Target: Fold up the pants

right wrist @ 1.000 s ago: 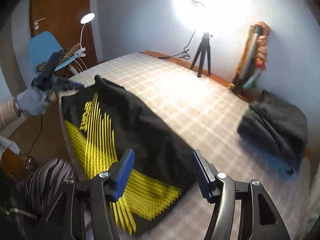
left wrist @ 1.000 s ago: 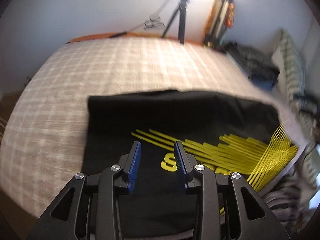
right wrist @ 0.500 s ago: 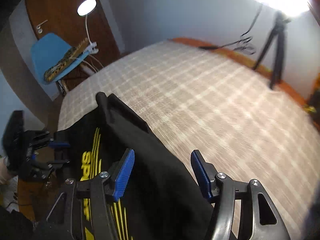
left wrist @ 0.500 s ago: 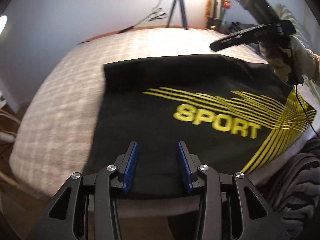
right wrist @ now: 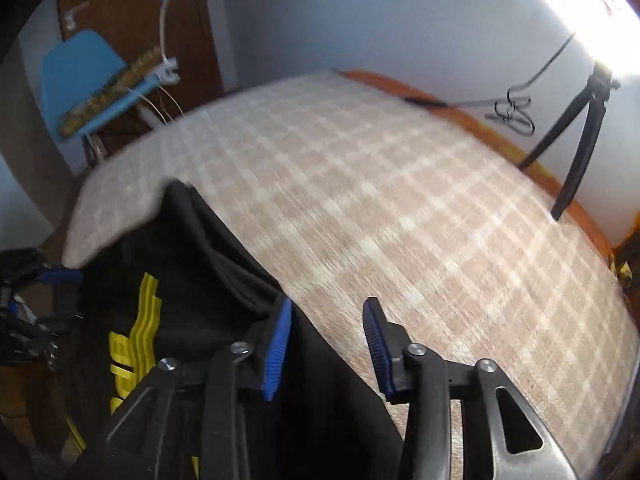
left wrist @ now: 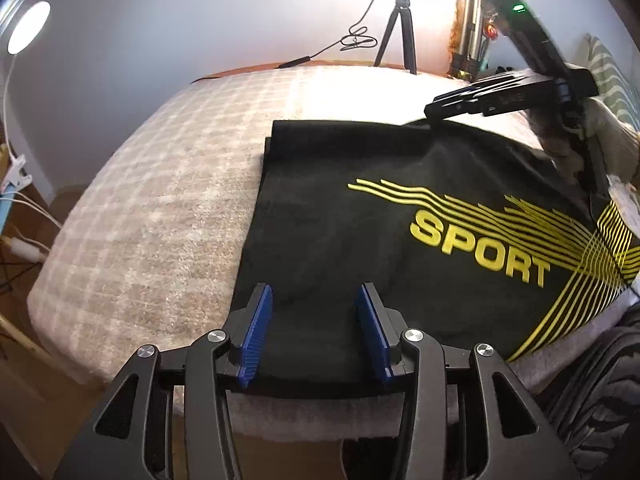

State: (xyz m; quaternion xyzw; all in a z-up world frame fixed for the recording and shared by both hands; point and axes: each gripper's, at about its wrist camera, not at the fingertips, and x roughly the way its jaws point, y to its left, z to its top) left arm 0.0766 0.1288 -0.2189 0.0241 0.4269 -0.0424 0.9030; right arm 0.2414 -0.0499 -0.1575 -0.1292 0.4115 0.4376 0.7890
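Black pants [left wrist: 360,216] with yellow stripes and the word SPORT lie flat on the checked bedspread [left wrist: 168,184], near the bed's front edge. My left gripper [left wrist: 314,332] is open, its blue pads over the pants' near hem. My right gripper [right wrist: 326,344] is open at the pants' far edge [right wrist: 224,264], its left pad over the black cloth and its right pad over the bedspread [right wrist: 400,216]. The right gripper also shows in the left wrist view [left wrist: 430,112], low over the far edge. The left gripper shows blurred in the right wrist view [right wrist: 60,278].
A tripod [left wrist: 398,32] with a bright lamp stands behind the bed [right wrist: 576,148]. A blue chair [right wrist: 84,76] with a clip lamp stands by the wooden door. A striped pillow [left wrist: 612,76] lies at the right. Cables hang at the bed's left side [left wrist: 16,216].
The right gripper moved down toward the pants' far edge and narrowed its opening. The left gripper shifted slightly, staying open at the near hem.
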